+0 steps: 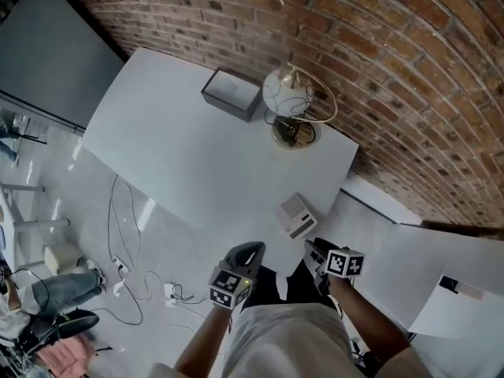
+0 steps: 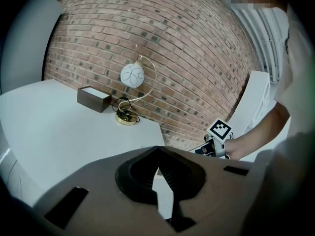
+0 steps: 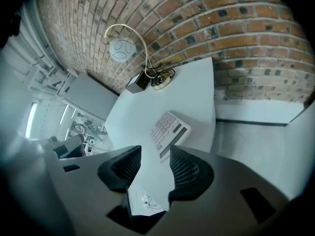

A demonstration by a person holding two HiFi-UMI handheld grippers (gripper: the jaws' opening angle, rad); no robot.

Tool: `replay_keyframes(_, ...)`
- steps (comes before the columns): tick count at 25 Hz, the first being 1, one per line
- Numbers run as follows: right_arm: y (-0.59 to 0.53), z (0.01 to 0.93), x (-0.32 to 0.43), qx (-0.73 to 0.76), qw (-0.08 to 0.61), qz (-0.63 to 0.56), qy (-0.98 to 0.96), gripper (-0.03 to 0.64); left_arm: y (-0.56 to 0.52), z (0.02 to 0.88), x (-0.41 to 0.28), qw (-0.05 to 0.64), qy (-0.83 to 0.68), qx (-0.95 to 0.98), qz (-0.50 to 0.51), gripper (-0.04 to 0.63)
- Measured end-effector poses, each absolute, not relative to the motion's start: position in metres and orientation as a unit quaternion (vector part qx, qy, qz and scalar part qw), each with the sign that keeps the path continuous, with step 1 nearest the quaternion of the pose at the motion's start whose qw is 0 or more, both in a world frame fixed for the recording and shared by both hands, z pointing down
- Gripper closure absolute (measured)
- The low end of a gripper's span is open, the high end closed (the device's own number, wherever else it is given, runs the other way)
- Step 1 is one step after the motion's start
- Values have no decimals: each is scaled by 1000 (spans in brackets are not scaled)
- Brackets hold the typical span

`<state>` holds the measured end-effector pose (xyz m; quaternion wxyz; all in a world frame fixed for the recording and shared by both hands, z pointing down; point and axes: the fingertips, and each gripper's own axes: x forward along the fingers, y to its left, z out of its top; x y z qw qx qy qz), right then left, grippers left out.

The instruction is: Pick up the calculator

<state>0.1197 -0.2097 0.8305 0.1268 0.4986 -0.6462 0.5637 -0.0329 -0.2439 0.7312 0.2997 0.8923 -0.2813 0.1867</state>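
Note:
The calculator (image 1: 297,214) is white with a dark display strip and lies flat near the front right corner of the white table (image 1: 181,148). In the right gripper view the calculator (image 3: 168,130) lies just beyond the jaws, untouched. My right gripper (image 1: 319,250) hangs off the table's edge, just below the calculator, and my right gripper (image 3: 155,154) is open and empty. My left gripper (image 1: 244,254) is held lower left of the calculator, off the table. In its own view the left gripper (image 2: 158,150) has its tips touching and holds nothing, and the calculator is hidden there.
A globe lamp (image 1: 291,93) on a brass base and a dark box (image 1: 231,93) stand at the table's far edge by the brick wall. Cables (image 1: 126,235) trail on the floor at left, near a seated person's legs (image 1: 47,290). Papers (image 1: 465,298) lie at right.

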Motion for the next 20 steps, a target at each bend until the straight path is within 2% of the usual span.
replay_keyframes(12,-221,894,123,468,133,634,-601,408,-254,750,-12,327,-319,867,199,581)
replay_keyframes(20,-238,916,120,460,85,678,-567,407,-253,763,-19,339,-339,852,211,581)
